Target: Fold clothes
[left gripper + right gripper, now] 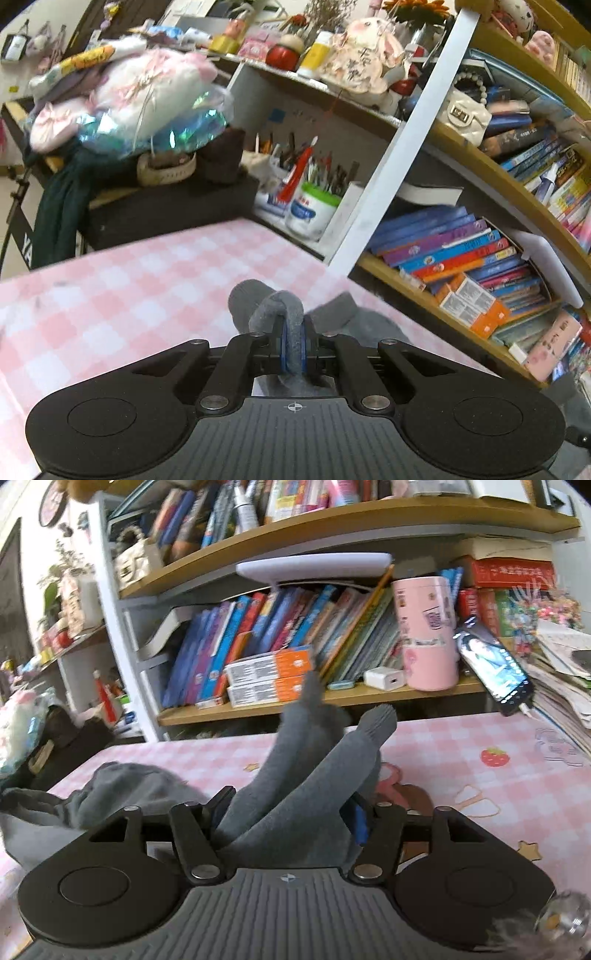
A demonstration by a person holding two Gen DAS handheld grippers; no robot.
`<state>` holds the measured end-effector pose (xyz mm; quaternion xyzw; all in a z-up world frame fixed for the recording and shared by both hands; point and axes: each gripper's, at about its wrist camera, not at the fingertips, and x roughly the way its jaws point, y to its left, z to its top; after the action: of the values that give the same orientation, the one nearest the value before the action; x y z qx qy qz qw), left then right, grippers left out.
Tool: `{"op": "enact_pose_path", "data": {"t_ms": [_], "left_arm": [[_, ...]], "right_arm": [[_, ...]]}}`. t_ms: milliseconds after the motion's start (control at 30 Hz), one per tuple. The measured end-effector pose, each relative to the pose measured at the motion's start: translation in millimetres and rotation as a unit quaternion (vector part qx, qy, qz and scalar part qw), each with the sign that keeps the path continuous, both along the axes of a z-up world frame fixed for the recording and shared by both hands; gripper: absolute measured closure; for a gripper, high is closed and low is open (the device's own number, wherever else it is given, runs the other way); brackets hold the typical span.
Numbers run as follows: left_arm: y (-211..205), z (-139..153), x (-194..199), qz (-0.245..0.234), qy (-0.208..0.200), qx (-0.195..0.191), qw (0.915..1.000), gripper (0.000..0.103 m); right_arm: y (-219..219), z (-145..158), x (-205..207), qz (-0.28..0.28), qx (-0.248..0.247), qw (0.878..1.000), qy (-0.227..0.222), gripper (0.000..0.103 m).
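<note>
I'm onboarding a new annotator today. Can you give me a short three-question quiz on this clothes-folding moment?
1. True or false: the left gripper is open and holds nothing.
2. What pattern covers the tablecloth?
3. What does the right gripper hold: (a) a book, (b) the grey garment, (c) the pink cup?

Key: 1 false, it is shut on grey fabric. 2 pink and white checks. 3 b.

Black hand-held gripper (293, 345) bodies, ribbed grey decks, silver pivot screws.

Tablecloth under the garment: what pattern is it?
Pink and white checks on the tablecloth, clearest in the left wrist view.
</note>
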<state>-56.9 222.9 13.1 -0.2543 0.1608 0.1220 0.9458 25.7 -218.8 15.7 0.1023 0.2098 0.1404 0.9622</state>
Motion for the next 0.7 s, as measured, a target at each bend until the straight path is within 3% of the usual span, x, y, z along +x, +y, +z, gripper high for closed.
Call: {"op": "enact_pose_path", "data": {"t_ms": [100,200,333,433,633,700], "left_arm": [[2,2,0,-0.008,-0.006,-0.010,0.9999,0.097],[0,1,2,-0.019,-0.011,-0.013,0.9997,0.097],[2,-5,2,-0.022,-0.014,-0.026,0.9993,0.097],[4,-7,1,-0.028,-0.017,-0.038,0.9987,0.097],[-8,-9,2,-0.085,-0.029,-0.052,0.9946,0.095],[-14,-12,5,-0.100,-0.027,-0.048,0.9935,0.095]], "right_arm": [[6,0,-2,0.016,0.004,1.000,0.007,0.035],[5,-4,-2,0.022,0.018,0.999,0.020,0.037],[-8,-9,0,0.008,0.060,0.997,0.039,0.073],[-17,-11,1,0.001,0.088,0.995,0.045,0.081],[-52,-8,-8,-0.078,0.107,0.991,0.027,0.081],[-68,-14,-12,-0.099,0.116,0.987,0.043,0.077]]}}
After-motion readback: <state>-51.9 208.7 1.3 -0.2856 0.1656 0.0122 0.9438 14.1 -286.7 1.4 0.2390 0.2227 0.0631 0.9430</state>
